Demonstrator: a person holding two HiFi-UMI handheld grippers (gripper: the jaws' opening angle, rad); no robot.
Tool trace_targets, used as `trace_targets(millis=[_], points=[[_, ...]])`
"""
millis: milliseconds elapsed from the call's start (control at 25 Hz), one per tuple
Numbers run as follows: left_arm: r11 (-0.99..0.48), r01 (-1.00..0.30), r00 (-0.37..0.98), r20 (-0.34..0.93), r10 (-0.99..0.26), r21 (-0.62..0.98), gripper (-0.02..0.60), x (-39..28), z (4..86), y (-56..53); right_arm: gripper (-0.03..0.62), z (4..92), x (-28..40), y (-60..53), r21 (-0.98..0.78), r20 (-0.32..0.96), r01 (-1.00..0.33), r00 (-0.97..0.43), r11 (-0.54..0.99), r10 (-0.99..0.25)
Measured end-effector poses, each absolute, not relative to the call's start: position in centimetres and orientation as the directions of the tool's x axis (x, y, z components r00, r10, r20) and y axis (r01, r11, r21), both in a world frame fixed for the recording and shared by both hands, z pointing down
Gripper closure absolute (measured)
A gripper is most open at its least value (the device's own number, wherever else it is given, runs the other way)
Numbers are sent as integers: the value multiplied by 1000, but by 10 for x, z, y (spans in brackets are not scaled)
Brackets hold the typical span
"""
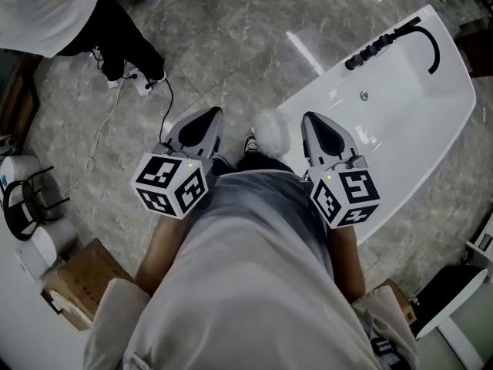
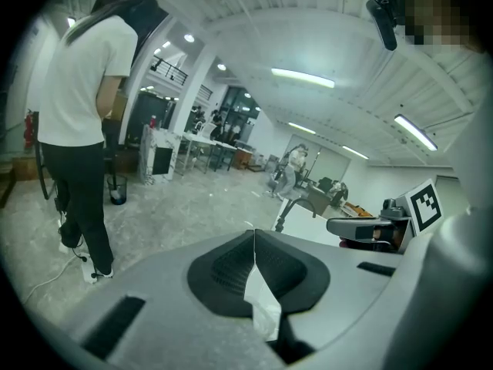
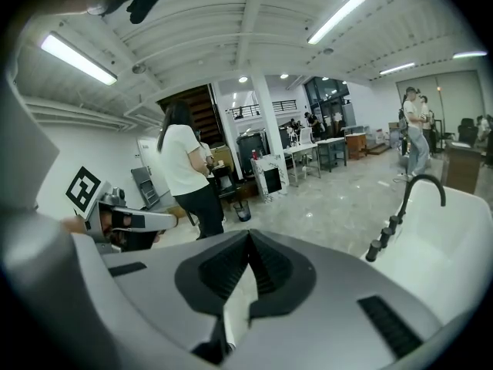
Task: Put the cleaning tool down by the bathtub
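Both clenched on nothing, the left gripper (image 1: pixel 217 112) and right gripper (image 1: pixel 307 117) flank what looks like the fluffy cleaning tool (image 1: pixel 269 129), lying beside the bathtub (image 1: pixel 431 106) at the right gripper's nine o'clock, handle unseen.

1. The place was a large open hall used as a lab or workshop, not a home bathroom: a white bathtub (image 1: pixel 420 118) stood free on a grey marble-look floor (image 1: pixel 231 45).
2. Long tube lights (image 3: pixel 339 18) ran across a panelled ceiling.
3. Worktops (image 3: pixel 323 146) with equipment lined the far side, and people stood about.
4. A power strip (image 1: pixel 142 83) with trailing cables and a cardboard box (image 1: pixel 77 284) sat on the floor.
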State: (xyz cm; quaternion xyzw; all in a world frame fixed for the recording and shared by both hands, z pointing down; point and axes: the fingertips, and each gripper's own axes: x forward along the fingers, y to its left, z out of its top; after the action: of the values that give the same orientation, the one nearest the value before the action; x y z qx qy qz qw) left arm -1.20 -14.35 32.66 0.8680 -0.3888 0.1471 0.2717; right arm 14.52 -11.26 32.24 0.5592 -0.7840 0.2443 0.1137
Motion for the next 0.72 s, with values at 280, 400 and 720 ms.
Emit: trace_targets(millis=[280, 400, 720], points=[[-555, -743, 667, 483, -567, 374, 572, -4, 333, -144, 582, 329, 146, -115, -253, 474, -930, -359, 266, -804], [-560, -737, 672, 495, -550, 377, 572, -2, 337, -143, 582, 334, 149, -117, -254, 496, -933, -351, 254, -794], [-562, -734, 674, 506, -538, 381, 572, -1, 343, -147, 582, 346, 148, -118, -220, 546, -941, -338, 257, -766]])
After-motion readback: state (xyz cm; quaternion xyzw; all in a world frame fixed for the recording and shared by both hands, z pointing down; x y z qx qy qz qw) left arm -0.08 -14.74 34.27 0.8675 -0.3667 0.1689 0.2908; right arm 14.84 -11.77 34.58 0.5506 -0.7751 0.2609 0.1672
